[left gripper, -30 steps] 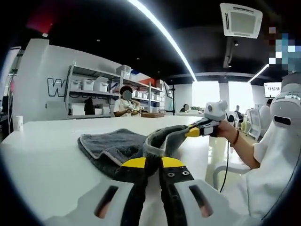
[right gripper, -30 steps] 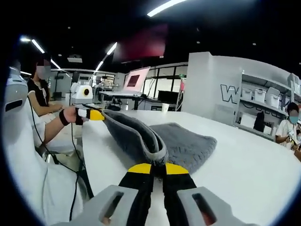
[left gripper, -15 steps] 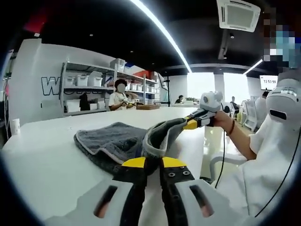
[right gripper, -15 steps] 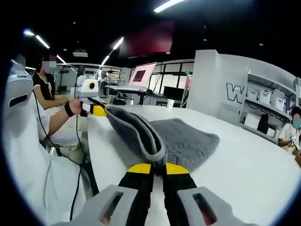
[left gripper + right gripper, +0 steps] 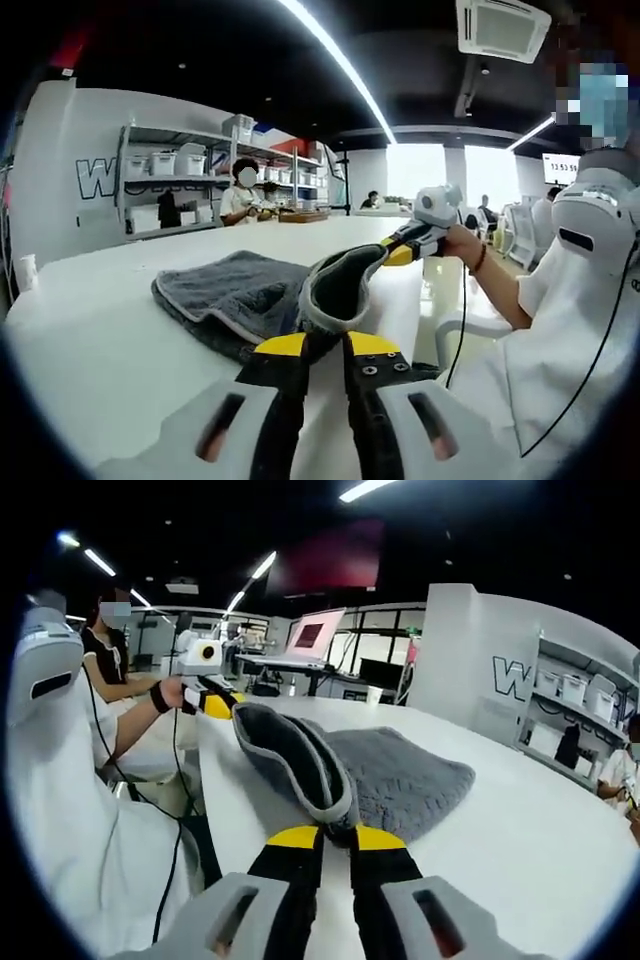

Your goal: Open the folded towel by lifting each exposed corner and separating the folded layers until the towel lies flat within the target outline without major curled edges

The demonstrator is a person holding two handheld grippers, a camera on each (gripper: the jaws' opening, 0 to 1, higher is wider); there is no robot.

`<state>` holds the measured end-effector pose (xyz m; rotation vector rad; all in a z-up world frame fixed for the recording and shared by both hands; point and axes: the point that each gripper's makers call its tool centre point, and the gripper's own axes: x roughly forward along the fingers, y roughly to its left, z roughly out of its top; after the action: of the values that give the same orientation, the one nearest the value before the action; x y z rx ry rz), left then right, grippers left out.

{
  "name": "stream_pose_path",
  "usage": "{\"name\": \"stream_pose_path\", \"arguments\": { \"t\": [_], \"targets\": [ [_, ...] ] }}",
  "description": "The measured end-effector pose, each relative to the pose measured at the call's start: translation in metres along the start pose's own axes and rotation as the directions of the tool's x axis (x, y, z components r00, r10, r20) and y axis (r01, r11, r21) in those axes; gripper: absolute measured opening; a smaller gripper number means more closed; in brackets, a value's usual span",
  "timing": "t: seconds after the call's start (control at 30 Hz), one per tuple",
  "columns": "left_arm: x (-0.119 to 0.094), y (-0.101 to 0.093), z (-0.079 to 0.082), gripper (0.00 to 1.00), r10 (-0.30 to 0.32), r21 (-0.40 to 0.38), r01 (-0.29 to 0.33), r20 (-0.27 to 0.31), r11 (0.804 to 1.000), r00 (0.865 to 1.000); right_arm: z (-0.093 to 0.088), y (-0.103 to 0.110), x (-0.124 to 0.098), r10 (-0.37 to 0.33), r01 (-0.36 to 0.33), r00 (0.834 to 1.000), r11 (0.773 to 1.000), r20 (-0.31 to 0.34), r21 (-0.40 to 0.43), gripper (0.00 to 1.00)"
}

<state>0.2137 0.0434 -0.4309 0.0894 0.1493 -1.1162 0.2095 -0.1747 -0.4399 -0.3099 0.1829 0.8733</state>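
Now both hand-held grippers, left [image 5: 323, 343] and right [image 5: 336, 835], pinch the towel [image 5: 243, 296] hem (raised between them).

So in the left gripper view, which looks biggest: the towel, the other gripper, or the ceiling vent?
1. gray towel, widest by far.
2. ceiling vent and right gripper: alike, so no ranking. The vent is much farther off, so it may really be larger.

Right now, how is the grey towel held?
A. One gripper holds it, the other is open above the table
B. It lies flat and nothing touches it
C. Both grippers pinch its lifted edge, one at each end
C: the left gripper and the right gripper are each shut on the towel, whose near edge hangs raised between them.
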Motion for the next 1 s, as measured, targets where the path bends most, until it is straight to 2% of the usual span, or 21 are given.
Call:
{"name": "stream_pose_path", "arguments": {
  "t": [0.27, 0.43, 0.53, 0.87, 1.0],
  "targets": [
    [-0.004, -0.002, 0.007, 0.14, -0.006, -0.004, 0.006, 0.027, 1.0, 1.0, 0.008, 0.006, -0.002, 0.019, -0.019, 0.999, 1.0, 0.03, 0.006, 0.09],
    [0.002, -0.008, 0.003, 0.14, -0.023, 0.002, 0.023, 0.008, 1.0, 1.0, 0.013, 0.011, -0.004, 0.035, -0.035, 0.999, 0.999, 0.041, -0.004, 0.14],
    [0.005, -0.009, 0.001, 0.14, -0.032, -0.001, 0.032, 0.001, 0.999, 0.999, 0.02, 0.014, -0.006, 0.042, -0.042, 0.997, 0.999, 0.067, -0.006, 0.14],
    [0.009, -0.011, -0.006, 0.15, -0.042, -0.004, 0.042, -0.019, 0.999, 0.999, 0.013, 0.019, 0.006, 0.054, -0.054, 0.998, 0.998, 0.022, -0.017, 0.13],
    [0.009, -0.011, -0.007, 0.15, -0.043, -0.009, 0.043, -0.022, 0.999, 0.999, 0.015, 0.023, 0.007, 0.063, -0.063, 0.998, 0.998, 0.025, -0.025, 0.13]
  ]
}}
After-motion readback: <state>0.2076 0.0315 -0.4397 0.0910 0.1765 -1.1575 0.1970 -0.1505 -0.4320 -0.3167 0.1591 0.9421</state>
